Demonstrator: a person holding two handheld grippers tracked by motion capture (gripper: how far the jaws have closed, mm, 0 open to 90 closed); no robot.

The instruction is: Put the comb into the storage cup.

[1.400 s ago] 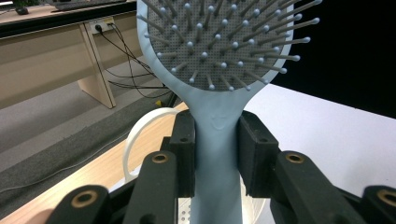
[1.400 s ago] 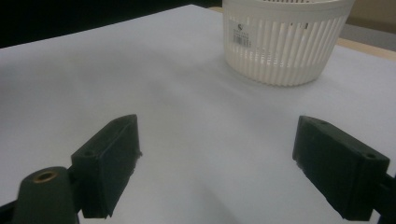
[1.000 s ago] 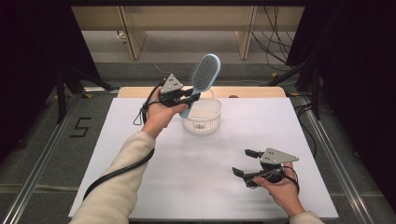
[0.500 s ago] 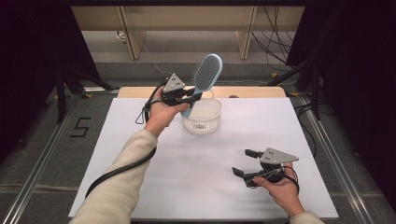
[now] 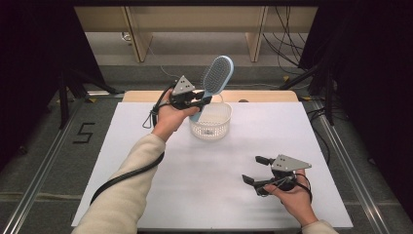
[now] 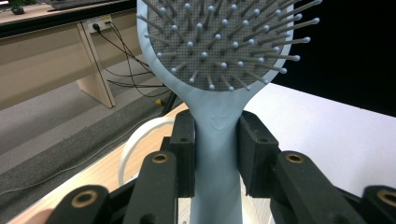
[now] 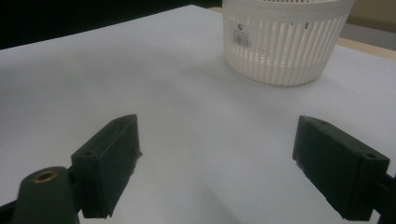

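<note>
Your left gripper (image 5: 200, 99) is clamped on the handle of the pale blue hairbrush (image 5: 214, 79), holding it upright with its head above the white basket (image 5: 210, 121); the handle's lower end seems to dip inside, though the rim hides it. Your right gripper (image 5: 253, 169) rests with jaws spread wide, well apart from the basket.

One hairbrush (image 5: 216, 75), pale blue. One white basket (image 5: 211, 126). Two grippers: the left gripper (image 5: 197, 99) and the right gripper (image 5: 254, 169), each with two black jaws. One bench (image 5: 204, 195) under a single white sheet. Two hands hold them.
</note>
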